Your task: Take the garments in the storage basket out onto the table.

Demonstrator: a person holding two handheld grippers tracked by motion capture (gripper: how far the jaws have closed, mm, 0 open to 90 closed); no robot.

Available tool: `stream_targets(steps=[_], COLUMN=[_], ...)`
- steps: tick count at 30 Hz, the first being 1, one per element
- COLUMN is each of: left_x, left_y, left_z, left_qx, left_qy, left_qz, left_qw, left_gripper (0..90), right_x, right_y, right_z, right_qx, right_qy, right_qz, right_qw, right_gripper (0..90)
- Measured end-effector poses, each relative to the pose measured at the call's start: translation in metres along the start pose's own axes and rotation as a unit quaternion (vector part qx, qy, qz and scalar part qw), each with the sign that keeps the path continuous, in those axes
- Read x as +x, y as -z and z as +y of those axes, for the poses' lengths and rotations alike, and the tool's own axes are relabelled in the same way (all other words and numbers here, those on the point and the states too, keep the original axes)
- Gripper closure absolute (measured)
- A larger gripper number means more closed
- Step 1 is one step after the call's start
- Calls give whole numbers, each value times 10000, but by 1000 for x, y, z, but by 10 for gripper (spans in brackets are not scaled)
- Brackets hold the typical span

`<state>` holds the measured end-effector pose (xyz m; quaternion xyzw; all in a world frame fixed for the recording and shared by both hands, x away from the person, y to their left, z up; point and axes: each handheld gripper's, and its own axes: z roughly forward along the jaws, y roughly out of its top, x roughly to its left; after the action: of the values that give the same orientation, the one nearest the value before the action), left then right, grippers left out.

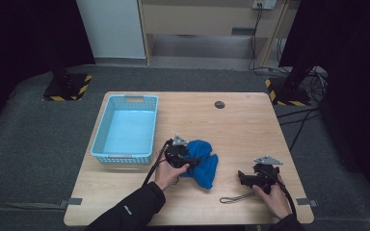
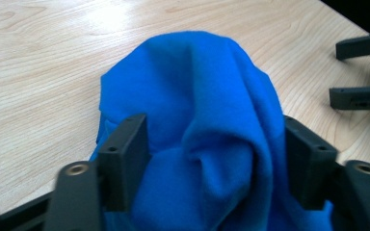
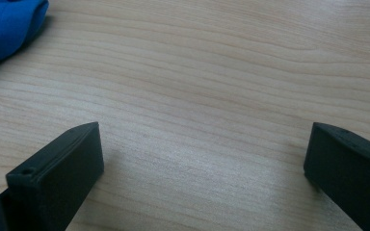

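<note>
A wooden tabletop [image 1: 241,125] is shown from above, standing on grey carpet [image 1: 33,144]. At its far left a light blue basket [image 1: 107,126] is set, its long side running from near to far. A crumpled blue cloth [image 1: 206,166] is seen near the middle of the tabletop, toward the near edge and just right of the basket's near corner. The left gripper [image 1: 191,161] is held by the left hand [image 1: 167,172] at the cloth's left side. In the left gripper view the cloth [image 2: 192,110] is heaped between the two black fingers [image 2: 125,154], which are spread apart; folds of cloth lie against the inner faces, yet no squeezing is visible, and the fingers are counted as open. The right gripper [image 1: 242,178] is held by the right hand [image 1: 274,198] near the right near corner, well apart from the cloth. Its fingers [image 3: 58,173] are shown wide open over bare wood, with a corner of the cloth [image 3: 7,26] visible at the far left. A thin dark strap loop [image 1: 236,198] lies on the tabletop just nearer than the right gripper. A small dark round disc [image 1: 219,104] is set in the tabletop near its far edge.
</note>
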<state>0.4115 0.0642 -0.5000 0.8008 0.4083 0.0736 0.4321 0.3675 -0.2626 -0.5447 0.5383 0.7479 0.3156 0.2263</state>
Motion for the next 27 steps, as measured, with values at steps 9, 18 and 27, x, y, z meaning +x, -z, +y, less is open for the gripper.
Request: stream_targets(steps=[9, 18, 27], left_x=[2, -2, 0], left_y=[9, 28, 49], left_z=[1, 3, 2], left_qx=[24, -150, -498], left_qy=[120, 55, 147], left_qz=[66, -41, -107], left_qw=[9999, 9999, 9986], left_gripper=[203, 162, 155], right_x=[0, 0, 0], right_y=[0, 0, 0], right_z=[0, 0, 0], right_qx=[-1, -1, -1], right_qy=[1, 1, 0], right_qz=[0, 0, 0], right_qw=[10000, 10000, 10000], right_gripper=[4, 4, 4])
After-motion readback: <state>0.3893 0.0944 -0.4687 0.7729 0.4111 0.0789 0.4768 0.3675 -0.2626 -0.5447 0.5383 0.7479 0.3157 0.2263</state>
